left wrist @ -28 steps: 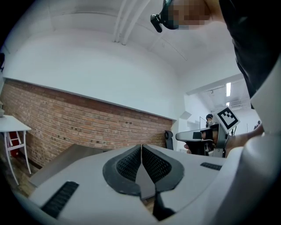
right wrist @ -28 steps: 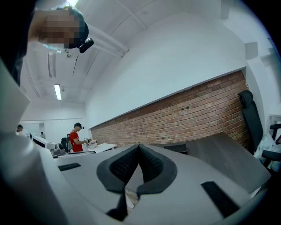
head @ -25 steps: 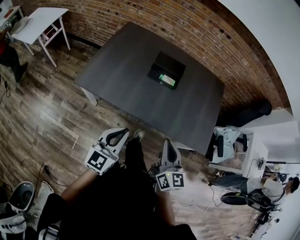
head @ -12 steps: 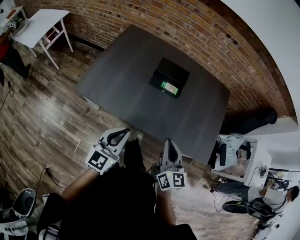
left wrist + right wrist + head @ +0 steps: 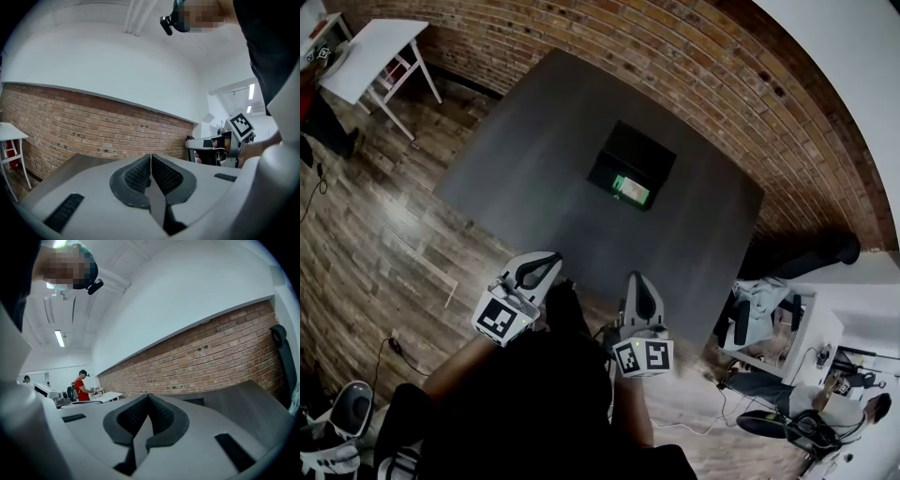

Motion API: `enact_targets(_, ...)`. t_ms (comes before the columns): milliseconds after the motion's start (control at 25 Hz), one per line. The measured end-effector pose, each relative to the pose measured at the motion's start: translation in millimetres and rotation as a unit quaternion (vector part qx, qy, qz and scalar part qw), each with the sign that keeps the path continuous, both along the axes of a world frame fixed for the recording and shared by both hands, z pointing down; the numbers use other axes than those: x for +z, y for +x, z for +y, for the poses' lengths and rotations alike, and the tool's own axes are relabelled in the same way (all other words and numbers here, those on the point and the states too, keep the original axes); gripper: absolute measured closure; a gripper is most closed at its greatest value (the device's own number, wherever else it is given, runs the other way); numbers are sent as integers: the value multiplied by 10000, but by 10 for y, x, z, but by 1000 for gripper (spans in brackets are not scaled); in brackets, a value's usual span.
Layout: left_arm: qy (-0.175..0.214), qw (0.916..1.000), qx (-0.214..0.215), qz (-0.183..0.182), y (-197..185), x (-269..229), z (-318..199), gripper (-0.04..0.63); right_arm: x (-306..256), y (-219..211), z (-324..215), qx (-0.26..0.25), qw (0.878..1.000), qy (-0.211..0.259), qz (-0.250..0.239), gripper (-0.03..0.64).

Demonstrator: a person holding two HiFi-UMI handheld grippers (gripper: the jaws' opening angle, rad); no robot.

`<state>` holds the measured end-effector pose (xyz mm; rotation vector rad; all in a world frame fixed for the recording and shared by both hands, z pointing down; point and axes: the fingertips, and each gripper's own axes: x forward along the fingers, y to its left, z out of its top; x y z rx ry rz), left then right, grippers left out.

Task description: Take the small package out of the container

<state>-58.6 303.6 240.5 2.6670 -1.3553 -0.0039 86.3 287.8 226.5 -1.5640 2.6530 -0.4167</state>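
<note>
A black open container [image 5: 631, 166] sits on the dark grey table [image 5: 544, 178], toward its far side. Inside it lies a small green package [image 5: 631, 188]. My left gripper [image 5: 546, 258] is held near the table's front edge, shut and empty, its ribbed pads [image 5: 140, 176] pressed together. My right gripper [image 5: 640, 281] is beside it, also shut with nothing in it. Both point roughly level toward the table and the brick wall, well short of the container. In the right gripper view the container's dark edge [image 5: 193, 401] shows just above the jaws.
A brick wall [image 5: 609, 52] runs behind the table. A white side table [image 5: 361, 49] stands at the far left on the wooden floor. Chairs and gear [image 5: 759, 305] crowd the right side. A person in a red shirt [image 5: 83, 389] stands far off in the right gripper view.
The table and container have come nearer and lower in the head view as I walk toward them. Both grippers stay shut, held side by side.
</note>
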Motion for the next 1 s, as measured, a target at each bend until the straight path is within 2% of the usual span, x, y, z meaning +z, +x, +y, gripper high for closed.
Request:
enact_targets(160, -19, 9999, -37, -146, 151, 20, -340, 557, 20, 120, -360, -101, 9999, -40, 51, 592)
enact_targets(600, -114, 9997, -82, -196, 581, 59, -1246, 557, 213, 490, -1265, -321, 9991, -279, 27, 592)
enact_targets(800, -238, 9995, -96, -168, 737, 142, -1558, 557, 424, 670, -1676, -347, 9986, -386, 134, 592)
enact_targets(1000, -298, 9994, -88, -171, 806, 203, -1660, 557, 597, 749, -1832, -297, 9975, -575, 295, 592)
